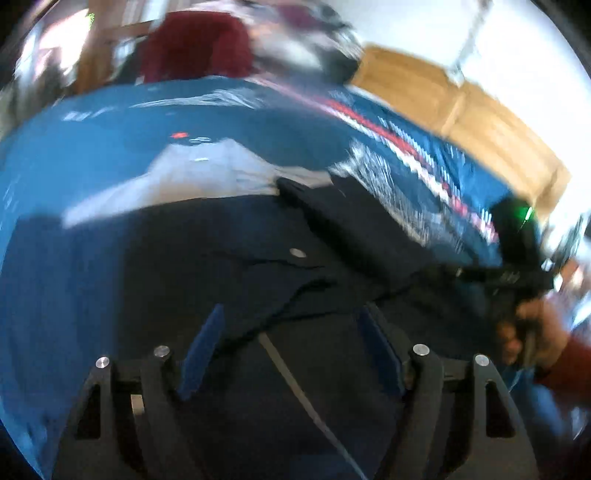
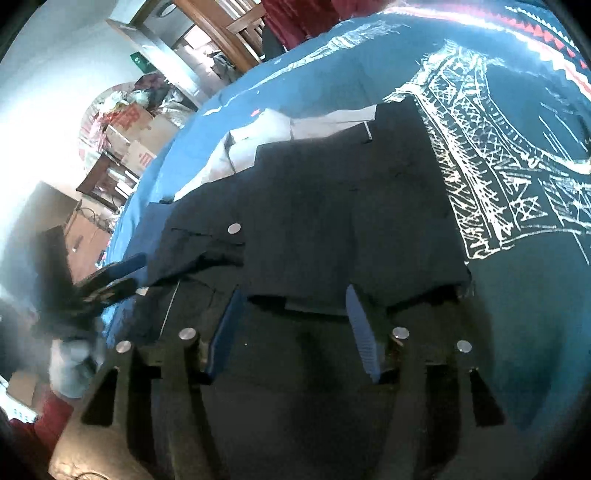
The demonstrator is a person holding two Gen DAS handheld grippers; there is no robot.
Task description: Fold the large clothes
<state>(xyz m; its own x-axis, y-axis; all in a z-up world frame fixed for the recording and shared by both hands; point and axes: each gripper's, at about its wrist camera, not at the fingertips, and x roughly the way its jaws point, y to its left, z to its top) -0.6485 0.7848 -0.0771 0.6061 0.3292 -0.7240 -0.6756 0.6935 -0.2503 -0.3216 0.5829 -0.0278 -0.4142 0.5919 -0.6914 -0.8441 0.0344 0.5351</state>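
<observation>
Dark navy garment (image 2: 314, 206) lies spread on the bed, over a blue bedspread (image 2: 325, 85) printed with a white Eiffel Tower sketch (image 2: 491, 158) and a red-and-white zigzag border (image 2: 546, 33). Looks like trousers: a metal button (image 2: 234, 228) sits near a flap edge, and a pale inner lining (image 2: 258, 136) shows at the far end. Cloth is creased and partly doubled over, with a straight folded edge across it just ahead of the right fingers.

Right gripper (image 2: 295, 328): blue-padded fingers (image 2: 364, 332) spread apart, nothing between them, hovering right over the garment's near portion. Contact with the cloth not clear.

Left gripper (image 1: 291, 350): fingers (image 1: 201, 350) also spread apart, empty, directly above the dark cloth with the button (image 1: 297, 253) just ahead. Left view is motion-blurred; fine detail unreadable.

Each view catches the other gripper at its edge; in the left view a hand (image 1: 532, 332) with a dark red sleeve (image 1: 569, 365) holds the right one.

Around the bed: wooden furniture (image 2: 218, 26), cardboard boxes (image 2: 129, 125) and clutter to the left, a light wood panel (image 1: 461, 110) on the far side, dark red fabric (image 1: 195, 44) beyond the bedspread.
</observation>
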